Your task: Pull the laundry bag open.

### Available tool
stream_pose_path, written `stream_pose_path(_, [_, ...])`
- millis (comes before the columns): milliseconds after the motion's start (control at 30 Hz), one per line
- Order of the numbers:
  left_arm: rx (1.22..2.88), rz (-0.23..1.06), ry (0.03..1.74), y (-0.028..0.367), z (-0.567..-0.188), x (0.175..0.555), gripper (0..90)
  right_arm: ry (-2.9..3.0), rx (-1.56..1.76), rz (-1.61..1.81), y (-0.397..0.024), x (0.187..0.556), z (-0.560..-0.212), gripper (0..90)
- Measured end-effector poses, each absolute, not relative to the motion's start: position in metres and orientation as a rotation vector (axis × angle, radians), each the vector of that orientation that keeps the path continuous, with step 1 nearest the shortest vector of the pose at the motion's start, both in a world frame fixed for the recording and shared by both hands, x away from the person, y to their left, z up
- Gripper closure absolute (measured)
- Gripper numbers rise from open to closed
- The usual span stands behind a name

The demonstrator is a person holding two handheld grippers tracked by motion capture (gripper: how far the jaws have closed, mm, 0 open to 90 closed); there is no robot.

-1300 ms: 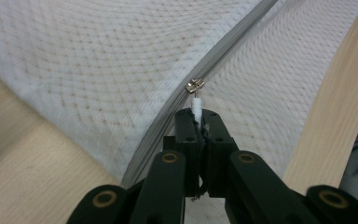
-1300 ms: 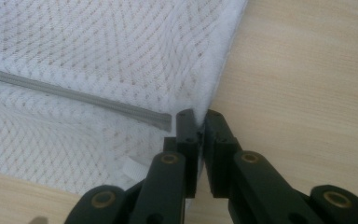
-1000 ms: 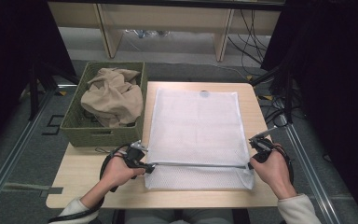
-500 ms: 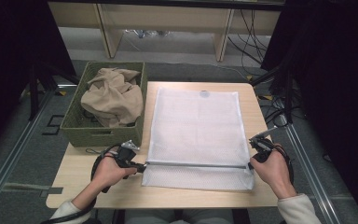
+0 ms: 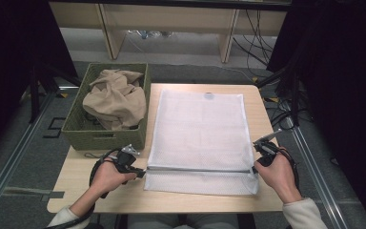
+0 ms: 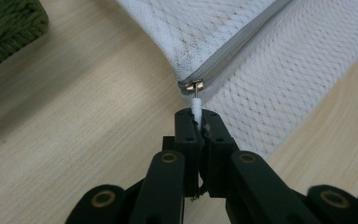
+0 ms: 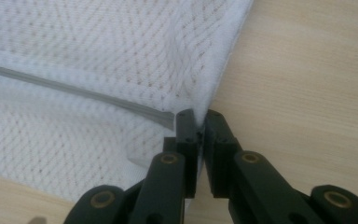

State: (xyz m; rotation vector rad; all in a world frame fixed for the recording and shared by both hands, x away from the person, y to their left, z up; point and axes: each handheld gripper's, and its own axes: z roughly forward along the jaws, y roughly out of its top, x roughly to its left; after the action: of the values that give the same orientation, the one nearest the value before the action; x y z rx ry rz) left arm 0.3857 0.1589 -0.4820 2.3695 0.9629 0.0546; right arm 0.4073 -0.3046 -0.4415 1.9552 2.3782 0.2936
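Observation:
A white mesh laundry bag (image 5: 200, 129) lies flat on the wooden table (image 5: 124, 198), with its grey zipper (image 5: 200, 169) running across near the front edge. At the zipper's left end, my left gripper (image 5: 143, 171) is shut on the white zipper pull tab (image 6: 196, 106), just behind the metal slider (image 6: 195, 87). In the left gripper view the left gripper (image 6: 198, 116) pinches that tab between its tips. My right gripper (image 5: 256, 166) is shut on the bag's right edge, beside the zipper's end (image 7: 165, 119). In the right gripper view the right gripper (image 7: 198, 119) has mesh fabric (image 7: 98, 56) between its jaws.
A green woven basket (image 5: 76, 136) stands at the table's left rear corner with a crumpled beige cloth (image 5: 114, 98) inside. Bare tabletop lies in front of the bag and left of it. Cables (image 5: 286, 114) and shelf legs stand on the floor beyond the table.
My left hand has drifted slightly to the left with the zipper pull in its jaws. The right hand has stayed put on the bag's edge.

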Motion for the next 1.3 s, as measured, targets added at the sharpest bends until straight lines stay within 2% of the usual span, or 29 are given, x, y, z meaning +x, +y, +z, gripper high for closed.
stream_pose_path(100, [2.371, 0.093, 0.961, 0.156, -0.481, 0.384, 85.6, 2.387, 1.957, 0.308, -0.304, 0.407, -0.442, 85.7])
stream_pose_path(167, [2.37, 0.106, 0.961, 0.154, -0.48, 0.383, 82.4, 2.404, 1.901, 0.335, -0.306, 0.408, -0.444, 84.9])
stream_pose_path(200, [2.319, 0.119, 0.991, 0.15, -0.481, 0.381, 80.6, 2.412, 1.881, 0.342, -0.307, 0.408, -0.444, 84.6])
stream_pose_path(333, [2.335, 0.153, 0.96, 0.145, -0.478, 0.377, 74.4, 2.373, 1.966, 0.312, -0.303, 0.406, -0.441, 81.9])
stream_pose_path(500, [2.334, 0.195, 0.932, 0.14, -0.473, 0.373, 72.1, 2.374, 1.953, 0.336, -0.304, 0.406, -0.44, 79.1])
stream_pose_path(733, [2.36, 0.228, 0.827, 0.122, -0.467, 0.366, 74.7, 2.327, 1.996, 0.353, -0.303, 0.404, -0.433, 72.5])
stream_pose_path(1067, [2.397, 0.204, 0.781, 0.105, -0.481, 0.373, 75.8, 2.309, 1.952, 0.412, -0.302, 0.403, -0.427, 67.6])
stream_pose_path(1200, [2.35, 0.176, 0.784, 0.103, -0.48, 0.37, 76.2, 2.335, 1.859, 0.453, -0.306, 0.404, -0.427, 67.4])
stream_pose_path(1300, [2.279, 0.204, 0.77, 0.113, -0.46, 0.364, 76.2, 2.313, 1.889, 0.461, -0.302, 0.402, -0.422, 67.3])
